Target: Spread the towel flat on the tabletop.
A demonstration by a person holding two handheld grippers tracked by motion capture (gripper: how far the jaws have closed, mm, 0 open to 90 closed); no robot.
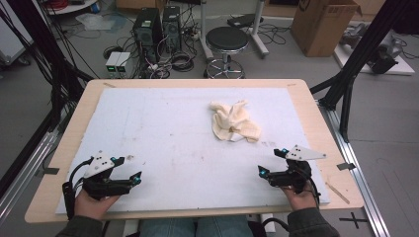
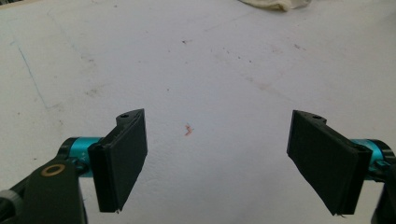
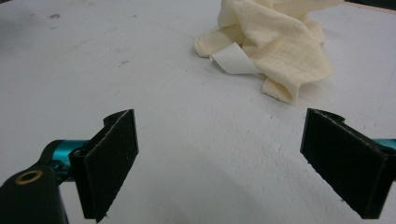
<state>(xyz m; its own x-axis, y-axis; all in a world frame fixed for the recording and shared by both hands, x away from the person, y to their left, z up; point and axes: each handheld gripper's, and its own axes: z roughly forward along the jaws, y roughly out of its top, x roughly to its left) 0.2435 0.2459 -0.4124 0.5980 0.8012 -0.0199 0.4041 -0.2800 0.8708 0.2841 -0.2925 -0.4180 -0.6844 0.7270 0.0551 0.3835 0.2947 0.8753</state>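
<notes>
A wooden table [image 1: 316, 106] is carrying a white board [image 1: 163, 133] that is covering nearly all of its top. On the far right part of that board a cream cloth [image 1: 232, 121] is lying crumpled in a loose heap, well apart from both grippers and nearer the right one. Its long axis is running from the far side toward the near right, with a wider lobe pointing at the near right corner of the board; in the right gripper view the cloth [image 3: 275, 39] is sitting ahead and to the right of the jaws, with a pale label [image 3: 233, 60] curling out of its near edge. The left gripper [image 1: 126, 170] is resting low over the near left of the board, its jaws spread wide with nothing between them. The right gripper [image 1: 272, 162] is sitting at the near right, its jaws likewise spread wide over bare board. A small red mark [image 2: 188, 130] is showing on the board between the left jaws.
</notes>
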